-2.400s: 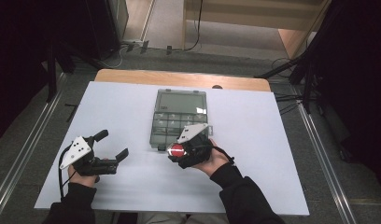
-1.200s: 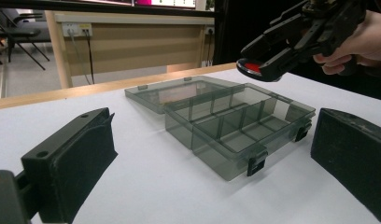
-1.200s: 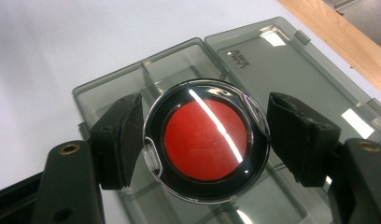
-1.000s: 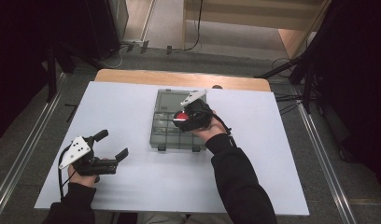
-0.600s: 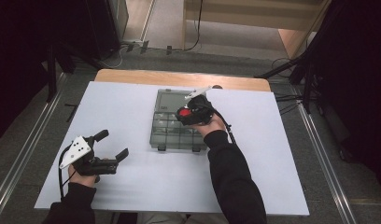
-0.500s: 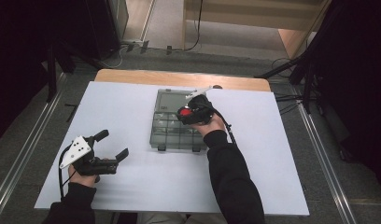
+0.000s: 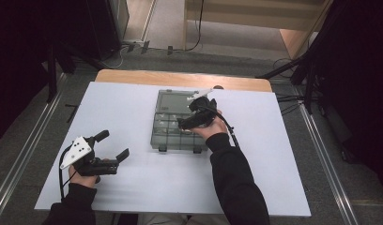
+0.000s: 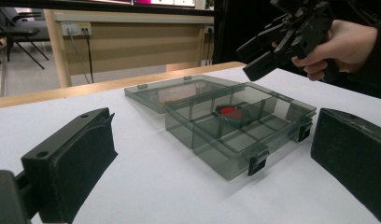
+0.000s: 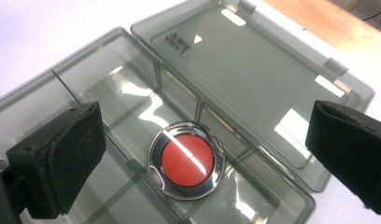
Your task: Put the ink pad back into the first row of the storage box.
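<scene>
Right gripper view: red disc inside open box compartment.

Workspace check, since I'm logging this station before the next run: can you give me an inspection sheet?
Surface: white table top, wooden strip at far edge.
Job's things: clear compartment box, lid open flat; red disc lying in one compartment.
Clutter: nothing seen.
Grippers: left hand-held gripper open, on the table; right hand-held gripper open above the box.
Cables: one trails from each gripper; more on the floor.
Surroundings: dark curtains, wooden bench behind.
</scene>
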Demonstrator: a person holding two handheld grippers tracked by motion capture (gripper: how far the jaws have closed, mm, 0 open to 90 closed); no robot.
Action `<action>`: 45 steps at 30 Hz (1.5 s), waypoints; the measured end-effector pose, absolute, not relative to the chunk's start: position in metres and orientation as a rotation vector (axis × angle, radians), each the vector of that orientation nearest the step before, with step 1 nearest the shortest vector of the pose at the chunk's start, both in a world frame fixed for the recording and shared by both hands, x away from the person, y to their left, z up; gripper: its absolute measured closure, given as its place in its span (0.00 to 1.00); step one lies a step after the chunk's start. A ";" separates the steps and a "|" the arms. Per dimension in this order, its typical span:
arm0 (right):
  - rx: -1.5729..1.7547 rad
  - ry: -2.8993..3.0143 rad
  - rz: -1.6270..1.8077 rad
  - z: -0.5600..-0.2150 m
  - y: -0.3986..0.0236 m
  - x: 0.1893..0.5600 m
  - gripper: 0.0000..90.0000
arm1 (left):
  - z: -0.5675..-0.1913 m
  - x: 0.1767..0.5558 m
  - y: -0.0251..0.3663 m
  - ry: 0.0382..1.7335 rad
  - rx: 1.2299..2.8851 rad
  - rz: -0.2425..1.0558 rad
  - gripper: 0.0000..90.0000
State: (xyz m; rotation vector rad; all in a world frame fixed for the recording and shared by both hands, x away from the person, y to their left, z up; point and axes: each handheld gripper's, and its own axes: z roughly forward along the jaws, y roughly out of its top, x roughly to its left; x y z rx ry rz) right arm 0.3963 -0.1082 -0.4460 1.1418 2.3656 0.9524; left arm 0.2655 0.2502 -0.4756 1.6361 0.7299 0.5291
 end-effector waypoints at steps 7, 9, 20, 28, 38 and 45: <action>1.127 2.321 1.009 -0.434 -0.125 0.381 0.00 | -0.475 0.265 0.250 0.730 1.634 0.535 0.00; 1.123 2.305 1.018 -0.432 -0.130 0.376 0.00 | -0.475 0.265 0.250 0.730 1.635 0.535 0.00; 1.127 2.264 1.046 -0.421 -0.157 0.353 0.00 | -0.475 0.265 0.250 0.730 1.636 0.541 0.00; 1.130 2.237 1.052 -0.414 -0.174 0.335 0.00 | -0.476 0.265 0.249 0.729 1.638 0.541 0.00; 1.173 2.209 1.067 -0.419 -0.203 0.312 0.00 | -0.476 0.265 0.249 0.733 1.639 0.543 0.00; 1.177 2.163 1.128 -0.423 -0.223 0.296 0.00 | -0.476 0.265 0.249 0.734 1.639 0.544 0.00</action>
